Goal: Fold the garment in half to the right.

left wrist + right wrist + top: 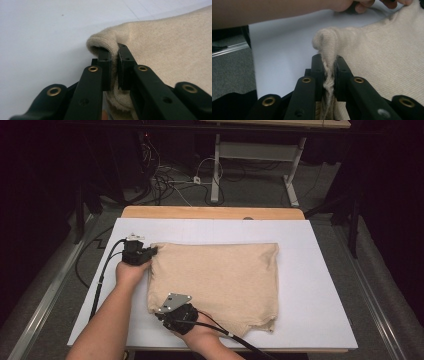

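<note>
A white board (320, 285) covers a wooden table (210, 212); cables (165, 182) lie on the floor behind

The left gripper (150, 251) sits at the far left, held by the left hand (131, 271) with its forearm reaching forward from the bottom edge; its jaws are clamped together on a pinch of beige knit fabric (160, 42). The right gripper (162, 312) lies nearer the person, angled leftward in the right hand (202, 335), its jaws likewise pressed tight on a bunched fold.

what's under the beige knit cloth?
The beige knit cloth lies on the white board. Left gripper and right gripper each pinch its left edge. Anything beneath its middle is covered.
</note>
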`<state>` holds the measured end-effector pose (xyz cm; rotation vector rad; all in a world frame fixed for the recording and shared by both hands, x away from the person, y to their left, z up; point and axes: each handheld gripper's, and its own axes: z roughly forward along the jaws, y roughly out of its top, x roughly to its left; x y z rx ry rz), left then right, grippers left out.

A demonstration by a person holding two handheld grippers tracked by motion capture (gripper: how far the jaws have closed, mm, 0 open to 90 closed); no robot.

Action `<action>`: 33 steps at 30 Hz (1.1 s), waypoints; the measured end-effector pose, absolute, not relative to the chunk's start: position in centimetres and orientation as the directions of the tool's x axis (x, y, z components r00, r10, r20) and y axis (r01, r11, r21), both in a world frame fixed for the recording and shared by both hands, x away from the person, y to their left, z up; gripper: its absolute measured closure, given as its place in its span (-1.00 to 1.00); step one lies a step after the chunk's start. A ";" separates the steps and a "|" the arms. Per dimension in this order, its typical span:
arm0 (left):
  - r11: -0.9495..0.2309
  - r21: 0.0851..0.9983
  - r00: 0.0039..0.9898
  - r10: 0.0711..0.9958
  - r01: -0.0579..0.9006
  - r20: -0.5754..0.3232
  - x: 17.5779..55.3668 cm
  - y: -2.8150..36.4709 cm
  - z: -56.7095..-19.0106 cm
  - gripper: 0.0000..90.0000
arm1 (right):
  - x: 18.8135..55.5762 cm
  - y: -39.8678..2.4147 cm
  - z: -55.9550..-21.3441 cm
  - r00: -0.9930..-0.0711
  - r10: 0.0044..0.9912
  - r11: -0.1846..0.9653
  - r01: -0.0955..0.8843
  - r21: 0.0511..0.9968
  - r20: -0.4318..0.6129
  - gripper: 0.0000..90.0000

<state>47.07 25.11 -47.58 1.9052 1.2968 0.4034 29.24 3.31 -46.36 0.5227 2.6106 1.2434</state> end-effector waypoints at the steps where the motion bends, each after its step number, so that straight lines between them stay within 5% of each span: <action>1: -0.177 0.747 0.424 0.893 0.641 -0.153 46.9 25.4 -47.5 0.81 | 29.1 3.4 -46.2 -0.919 0.394 0.575 0.223 0.787 -0.027 0.81; 13: -0.149 0.747 0.337 0.935 0.648 -0.106 43.9 29.9 -45.2 0.81 | 27.9 6.8 -44.9 -0.957 0.290 0.507 0.162 0.847 0.009 0.81; 33: -0.177 0.805 0.425 0.900 0.566 -0.101 44.4 21.7 -42.1 0.81 | 28.3 -4.3 -44.1 -0.875 0.484 0.395 0.228 0.890 0.010 0.81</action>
